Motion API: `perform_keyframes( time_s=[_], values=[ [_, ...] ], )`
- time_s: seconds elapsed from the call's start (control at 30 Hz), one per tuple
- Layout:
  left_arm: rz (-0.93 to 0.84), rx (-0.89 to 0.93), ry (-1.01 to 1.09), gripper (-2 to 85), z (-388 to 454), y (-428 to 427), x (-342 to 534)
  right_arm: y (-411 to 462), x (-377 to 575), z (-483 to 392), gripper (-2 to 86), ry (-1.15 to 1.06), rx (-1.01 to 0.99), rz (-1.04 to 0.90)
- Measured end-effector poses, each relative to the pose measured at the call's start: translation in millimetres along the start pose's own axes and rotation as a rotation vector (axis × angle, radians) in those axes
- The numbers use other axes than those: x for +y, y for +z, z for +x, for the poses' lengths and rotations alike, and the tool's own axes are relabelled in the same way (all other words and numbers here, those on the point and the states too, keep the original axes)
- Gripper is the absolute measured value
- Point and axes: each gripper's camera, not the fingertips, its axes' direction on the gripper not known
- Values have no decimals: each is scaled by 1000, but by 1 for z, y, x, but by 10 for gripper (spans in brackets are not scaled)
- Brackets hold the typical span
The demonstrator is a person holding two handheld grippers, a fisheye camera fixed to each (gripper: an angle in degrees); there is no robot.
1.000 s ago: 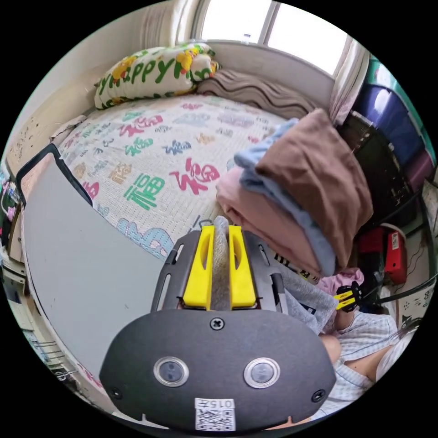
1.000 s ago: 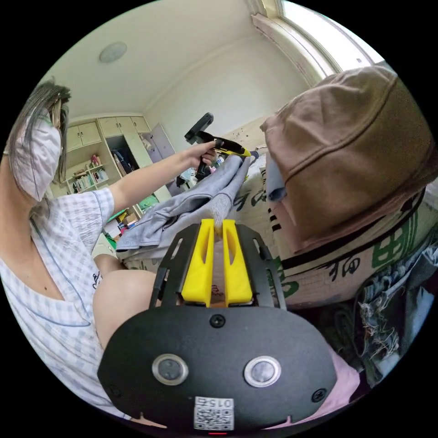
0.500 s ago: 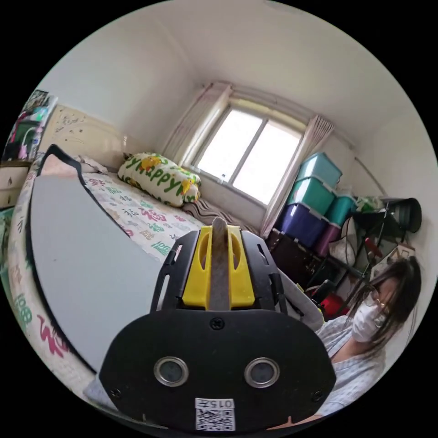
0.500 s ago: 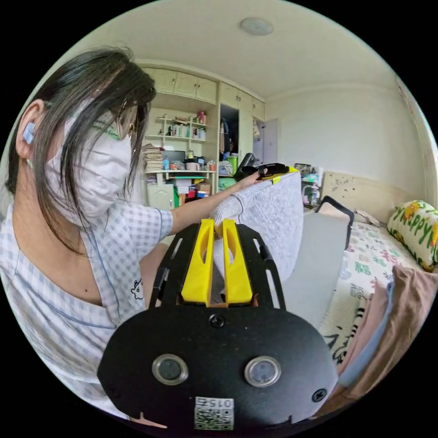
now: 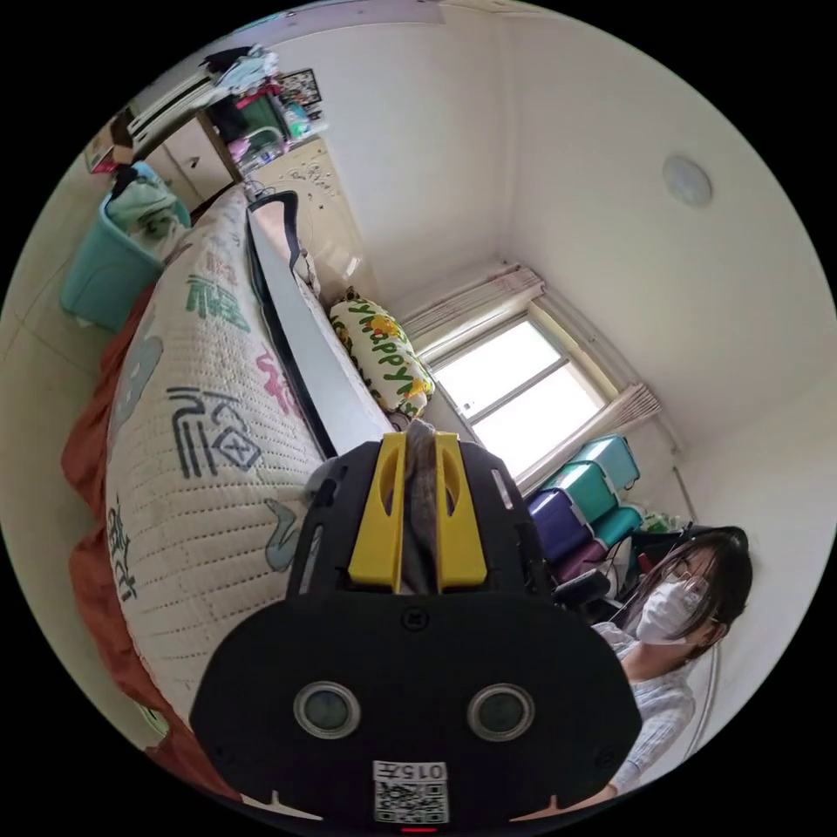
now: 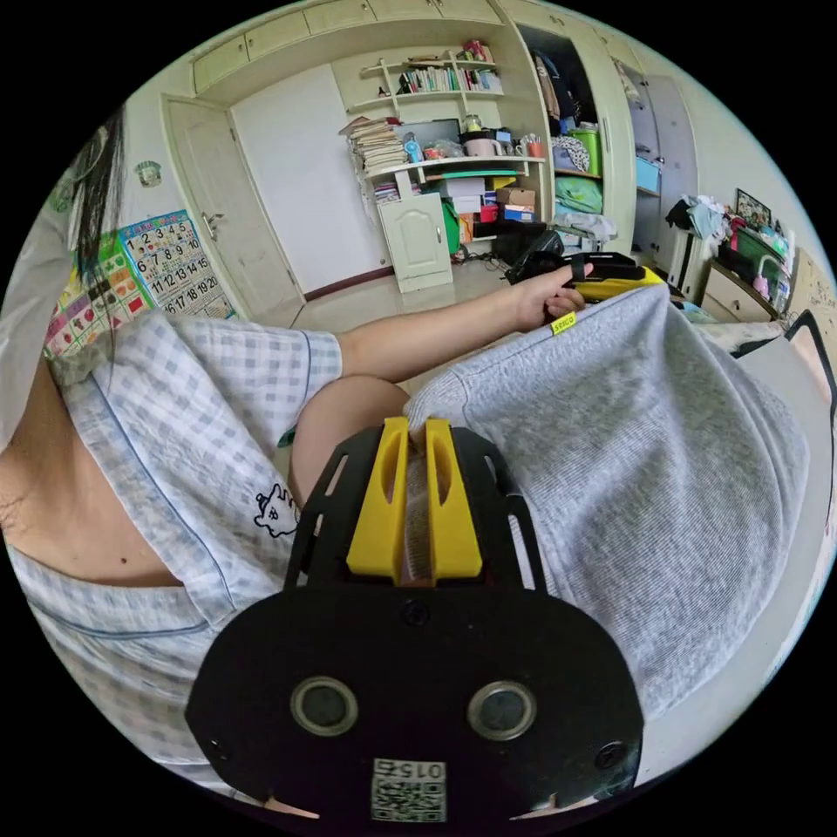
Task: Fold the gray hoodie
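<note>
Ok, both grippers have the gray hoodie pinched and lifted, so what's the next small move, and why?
Probably lower both ends together onto the flat gray board. In the right gripper view the gray fleece hoodie hangs between the right gripper and the left gripper, both shut on its edge, draping over the board. Laying it flat there should allow a fold.

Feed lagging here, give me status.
Both claws, left and right, shut on gray hoodie. Hoodie lifted, stretched between them above gray board. Nothing in the way.
</note>
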Motion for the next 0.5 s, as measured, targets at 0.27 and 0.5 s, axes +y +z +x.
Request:
perform_keyframes(
  time_s=[0.27, 0.5],
  values=[
    [-29, -211, -28, 96, 20, -23, 7, 77, 10, -33, 45, -83, 229, -180],
    [-83, -216, 6, 150, 43, 11, 10, 55, 30, -72, 76, -184, 223, 6]
  ],
)
